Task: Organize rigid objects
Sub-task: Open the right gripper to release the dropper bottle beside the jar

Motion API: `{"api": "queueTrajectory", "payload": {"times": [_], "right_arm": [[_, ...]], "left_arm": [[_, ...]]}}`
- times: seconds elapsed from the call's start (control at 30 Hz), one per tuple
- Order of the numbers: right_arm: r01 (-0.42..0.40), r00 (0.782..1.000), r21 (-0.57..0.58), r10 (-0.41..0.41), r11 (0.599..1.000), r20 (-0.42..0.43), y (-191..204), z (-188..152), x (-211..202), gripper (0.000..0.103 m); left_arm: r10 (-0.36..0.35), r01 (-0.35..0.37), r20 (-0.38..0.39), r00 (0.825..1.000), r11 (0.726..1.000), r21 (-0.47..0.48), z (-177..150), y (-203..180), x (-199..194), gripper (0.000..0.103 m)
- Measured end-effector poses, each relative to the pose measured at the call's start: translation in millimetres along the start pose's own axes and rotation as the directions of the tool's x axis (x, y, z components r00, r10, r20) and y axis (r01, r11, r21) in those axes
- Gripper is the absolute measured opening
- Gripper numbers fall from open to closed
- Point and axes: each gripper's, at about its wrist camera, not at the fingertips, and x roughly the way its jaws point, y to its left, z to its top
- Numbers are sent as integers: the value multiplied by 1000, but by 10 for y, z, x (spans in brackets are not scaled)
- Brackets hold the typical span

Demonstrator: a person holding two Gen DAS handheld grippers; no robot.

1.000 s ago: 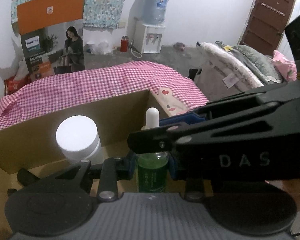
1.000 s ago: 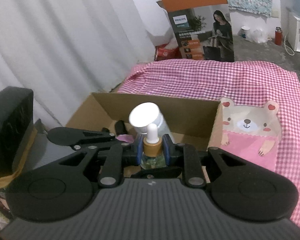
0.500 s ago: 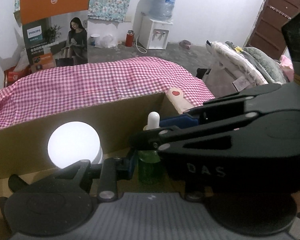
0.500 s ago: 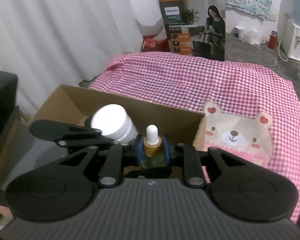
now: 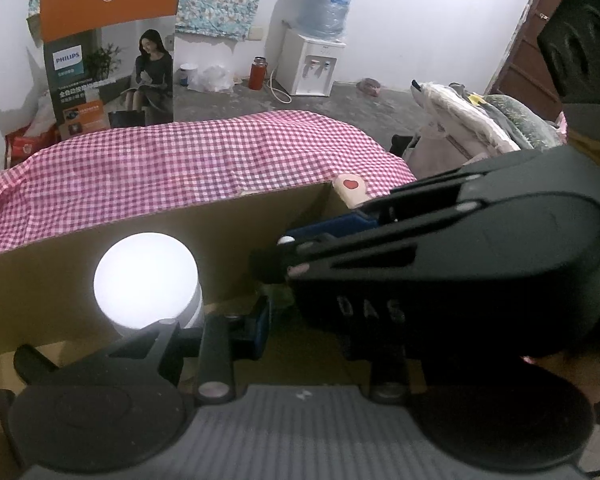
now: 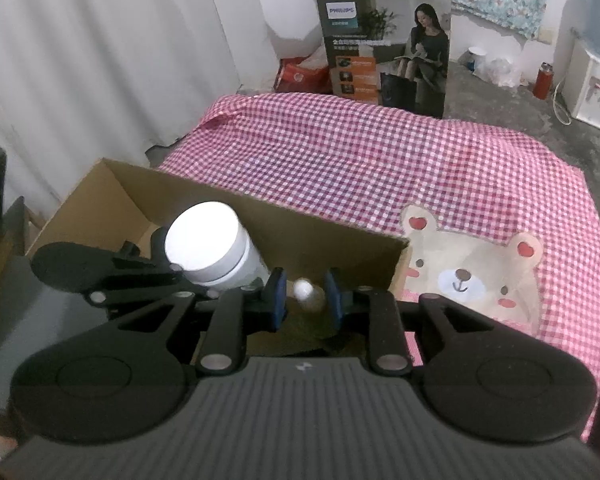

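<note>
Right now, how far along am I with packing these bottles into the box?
Done: the white-capped jar stands inside the cardboard box. In hand: a dropper bottle sits between the right gripper's pads, low in the box; I can't tell whether it is clamped. Left to do: probably let it go and lift the gripper out.

Surface covered by a pink-and-white checked cloth (image 6: 380, 160).
An open cardboard box (image 6: 300, 236) rests at its near edge, beside a bear patch (image 6: 472, 276) printed on the cloth; a white-capped jar (image 6: 210, 244) stands inside the box.
</note>
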Motion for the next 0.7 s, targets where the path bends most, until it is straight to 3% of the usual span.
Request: {"api": "queueTrajectory", "payload": {"times": [0.17, 0.33, 0.5, 0.63, 0.7], "right_arm": [[-23, 1000, 38, 23, 999, 1, -70, 17, -45, 23], [-60, 997, 80, 56, 995, 50, -86, 1, -213, 29], [-112, 982, 125, 90, 986, 166, -20, -152, -628, 52], [-125, 962, 147, 83, 981, 260, 64, -377, -1021, 63], [-123, 949, 160, 68, 979, 309, 122, -536, -1231, 79]], "left_arm": [[-2, 2, 4, 1000, 1000, 4, -10, -27, -44, 38], [-4, 3, 24, 1000, 1000, 25, -26, -75, -169, 58], [-13, 10, 49, 999, 998, 64, -98, -164, -418, 72], [-23, 13, 82, 996, 993, 117, -216, -246, -704, 81], [-21, 7, 100, 995, 990, 139, -294, -285, -869, 84]]}}
